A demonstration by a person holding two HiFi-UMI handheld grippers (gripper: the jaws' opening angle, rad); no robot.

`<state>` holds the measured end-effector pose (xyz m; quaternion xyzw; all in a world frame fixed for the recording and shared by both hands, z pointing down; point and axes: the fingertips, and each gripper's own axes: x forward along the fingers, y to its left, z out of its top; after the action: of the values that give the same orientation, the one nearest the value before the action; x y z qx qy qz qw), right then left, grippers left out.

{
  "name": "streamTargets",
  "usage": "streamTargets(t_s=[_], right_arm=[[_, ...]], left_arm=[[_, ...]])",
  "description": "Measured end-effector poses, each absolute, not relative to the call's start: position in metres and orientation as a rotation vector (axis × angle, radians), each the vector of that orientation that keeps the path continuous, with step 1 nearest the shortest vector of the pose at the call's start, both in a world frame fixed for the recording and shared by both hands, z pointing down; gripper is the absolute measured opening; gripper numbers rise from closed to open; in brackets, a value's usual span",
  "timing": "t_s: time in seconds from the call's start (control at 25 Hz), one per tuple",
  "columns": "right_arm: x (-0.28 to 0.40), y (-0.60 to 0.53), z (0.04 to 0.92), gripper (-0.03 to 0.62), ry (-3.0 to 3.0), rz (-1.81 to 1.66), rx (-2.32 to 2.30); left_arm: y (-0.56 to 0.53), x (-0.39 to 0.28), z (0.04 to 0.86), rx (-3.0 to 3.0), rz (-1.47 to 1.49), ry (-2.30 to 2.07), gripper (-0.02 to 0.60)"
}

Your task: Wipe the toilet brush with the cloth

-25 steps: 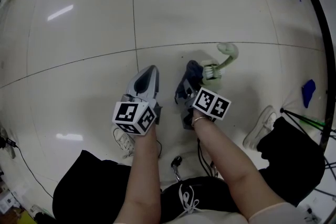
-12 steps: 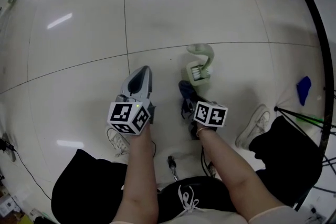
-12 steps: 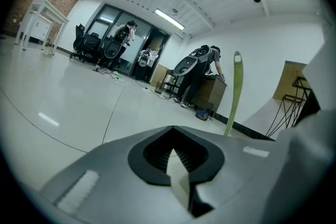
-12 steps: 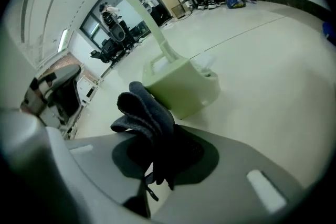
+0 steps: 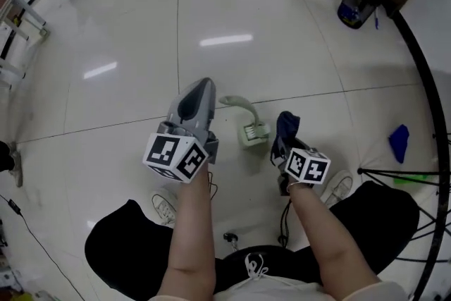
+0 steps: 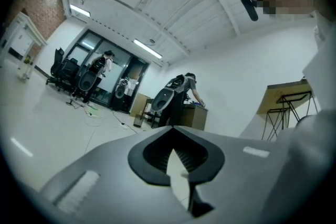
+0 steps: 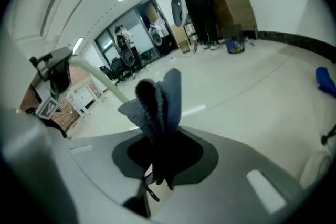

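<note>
1. Starting with the right gripper (image 5: 282,146): the cloth (image 5: 287,125) is being pinched between its jaws, so that claw is being held clamped on fabric.
2. Over in the right gripper view, the same cloth (image 7: 157,107) is being shown as dark blue folds, bunched up and poking out past the gripper (image 7: 157,173).
3. The left gripper (image 5: 202,85) is being held above the floor (image 5: 106,116) with its nose pointing away from the person.
4. Its claw is being shown pretty much closed in the left gripper view (image 6: 177,165). The jaws are meeting at the tips, with only a thin sliver of light lower down, and nothing is being carried in there.
5. The brush (image 5: 254,132) is being seen on the floor between the two grippers, a bit nearer the right one. Its pale green head is sitting closer to the person and its curved handle is running off up and to the left.
6. The brush isn't being touched by either gripper, and the cloth is being held just beside the head, apart from it.
7. Side stuff: a blue rag (image 5: 398,139) is being seen on the floor off to the right, well apart from everything. A white shoe (image 5: 165,206) is being worn below the left arm.
</note>
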<state>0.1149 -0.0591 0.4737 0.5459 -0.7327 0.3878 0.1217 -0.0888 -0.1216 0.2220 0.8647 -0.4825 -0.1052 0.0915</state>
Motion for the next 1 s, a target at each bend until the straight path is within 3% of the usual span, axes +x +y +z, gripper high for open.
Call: streamTargets(t_s=[0.2, 0.4, 0.6, 1.0], right_arm=[[0.09, -0.117, 0.308, 0.075, -2.589, 0.782, 1.637], [0.012, -0.116, 0.22, 0.075, -2.909, 0.649, 1.179], [-0.025, -0.116, 0.248, 0.075, -2.877, 0.907, 0.944], [0.033, -0.129, 0.349, 0.075, -2.623, 1.098, 1.242]], left_arm=[[-0.113, -0.074, 0.227, 2.598, -0.1, -1.407, 0.006], [-0.115, -0.081, 0.246, 2.531, -0.11, -1.397, 0.006], [-0.112, -0.072, 0.266, 2.512, -0.113, -1.332, 0.006], [-0.11, -0.074, 0.259, 2.51, -0.266, -1.342, 0.006]])
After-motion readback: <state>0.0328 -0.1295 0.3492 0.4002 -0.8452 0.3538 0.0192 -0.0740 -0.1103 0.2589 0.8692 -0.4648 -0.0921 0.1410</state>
